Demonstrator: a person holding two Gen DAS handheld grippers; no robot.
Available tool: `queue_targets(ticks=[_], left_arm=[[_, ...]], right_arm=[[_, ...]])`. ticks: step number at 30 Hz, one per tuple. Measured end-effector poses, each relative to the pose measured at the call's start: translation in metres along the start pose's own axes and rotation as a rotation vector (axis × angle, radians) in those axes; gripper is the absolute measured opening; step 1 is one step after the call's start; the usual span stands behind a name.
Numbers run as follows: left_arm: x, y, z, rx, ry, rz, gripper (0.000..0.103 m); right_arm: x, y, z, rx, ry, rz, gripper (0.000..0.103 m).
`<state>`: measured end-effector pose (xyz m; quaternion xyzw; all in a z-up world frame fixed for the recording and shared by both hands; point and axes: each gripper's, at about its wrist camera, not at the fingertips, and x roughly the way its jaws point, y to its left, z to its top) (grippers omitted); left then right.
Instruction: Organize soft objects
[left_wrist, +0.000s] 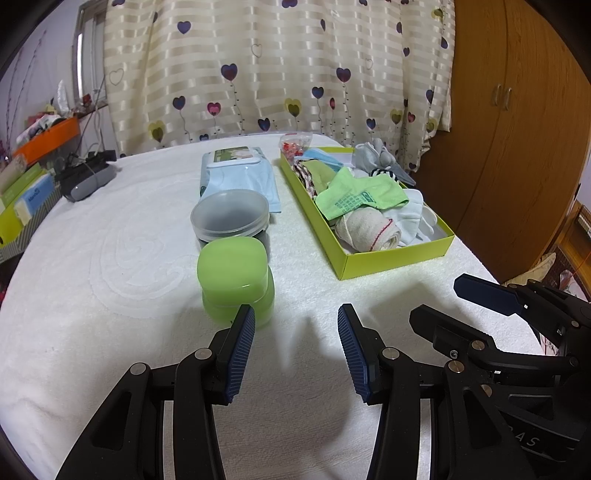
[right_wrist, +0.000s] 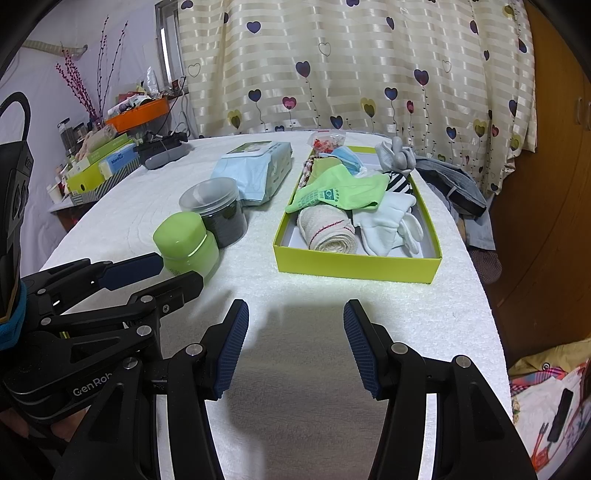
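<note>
A: Nearest us, our left hand-held gripper (left_wrist: 296, 350) and right hand-held gripper (right_wrist: 296, 347) both hover with fingers spread wide, holding nothing, over the white-covered bench (right_wrist: 295, 406).

B: And just ahead of the left one?

A: The green jar (left_wrist: 236, 280), almost touching its left finger, with the clear tub (left_wrist: 229, 216) right behind and a wipes pack (left_wrist: 240, 173) beyond that. None of them look soft to us.

B: So where are the soft things?

A: Farther off, ahead and right of the left hand-held gripper, straight ahead of the right one: the yellow box (right_wrist: 354, 264). At its near end lie a rolled cloth (right_wrist: 327, 230) and white socks (right_wrist: 388, 225); a green sock (right_wrist: 340, 194) drapes behind them.

B: How will they handle?

A: We judge them light, limp and easily crushed. We'd pinch the roll across its middle, and the socks at a bunched fold so they don't trail.
</note>
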<state>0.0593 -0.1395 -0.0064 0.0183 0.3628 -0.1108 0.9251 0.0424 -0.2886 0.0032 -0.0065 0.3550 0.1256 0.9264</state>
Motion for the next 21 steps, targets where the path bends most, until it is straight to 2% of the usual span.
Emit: queue_targets(ticks=[21], left_arm=[[0.0001,0.0013,-0.0009,-0.001,0.001,-0.002,0.045]], right_arm=[[-0.0004,-0.0001,0.0011,0.0,0.002,0.0,0.055]])
